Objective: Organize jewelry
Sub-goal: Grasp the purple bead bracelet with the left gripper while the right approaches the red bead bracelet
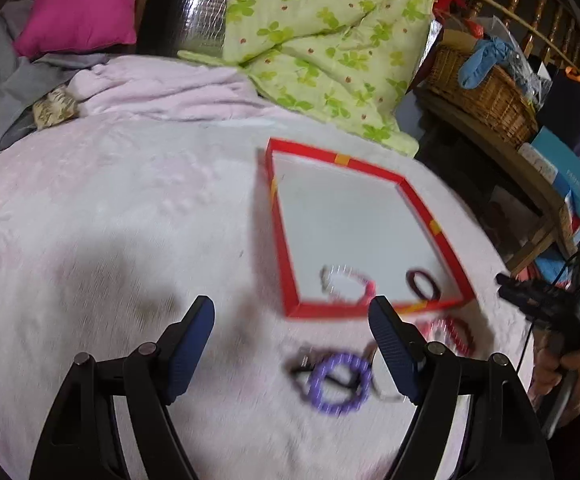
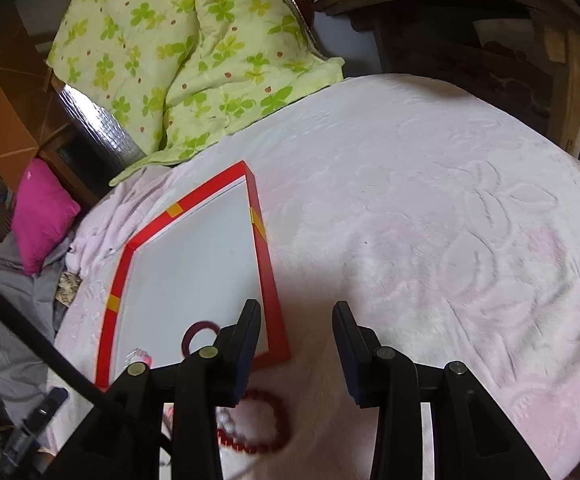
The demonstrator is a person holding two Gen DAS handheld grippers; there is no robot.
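Black-fingered with blue pads, the left gripper (image 1: 292, 320) is hanging wide open and empty over the pale pink plush blanket (image 1: 109, 220) on the bed. Just beyond it, a purple beaded bracelet (image 1: 340, 384) is lying on the blanket, near a red beaded bracelet (image 2: 263, 424). The right gripper (image 2: 296, 320) is opening, nothing between its jaws. Ahead, the shallow red-rimmed white tray (image 1: 418, 196) is holding a clear beaded bracelet (image 1: 342, 284) and a dark maroon ring-shaped bangle (image 2: 201, 334).
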